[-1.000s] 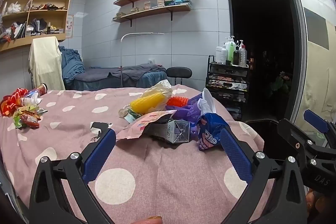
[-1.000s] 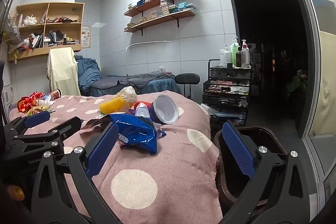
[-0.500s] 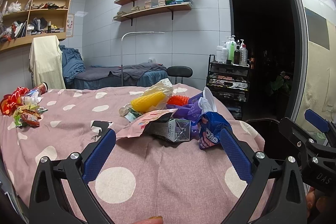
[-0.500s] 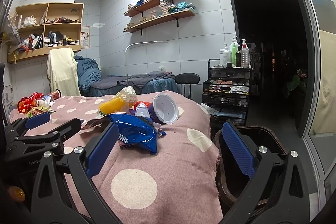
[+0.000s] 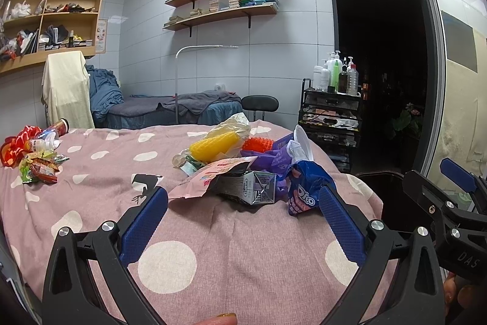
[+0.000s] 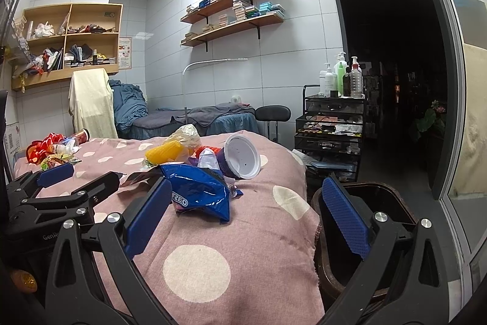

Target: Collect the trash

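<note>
A heap of trash lies on the pink polka-dot bed cover (image 5: 243, 245): a blue Oreo wrapper (image 5: 304, 188) (image 6: 197, 194), a grey carton (image 5: 249, 188), a pink packet (image 5: 210, 175), a yellow ridged item in clear plastic (image 5: 214, 142) (image 6: 166, 151), and a white cup with a purple sleeve (image 6: 242, 153). A dark trash bin (image 6: 377, 197) stands at the bed's right side. My left gripper (image 5: 240, 209) is open and empty, just short of the heap. My right gripper (image 6: 246, 203) is open and empty, with the Oreo wrapper ahead of its left finger.
A second pile of red and green wrappers and a can (image 5: 33, 148) lies at the far left of the bed. A black trolley with bottles (image 6: 331, 124) stands behind the bin. A black stool (image 6: 272, 114) and another bed (image 5: 170, 108) are further back.
</note>
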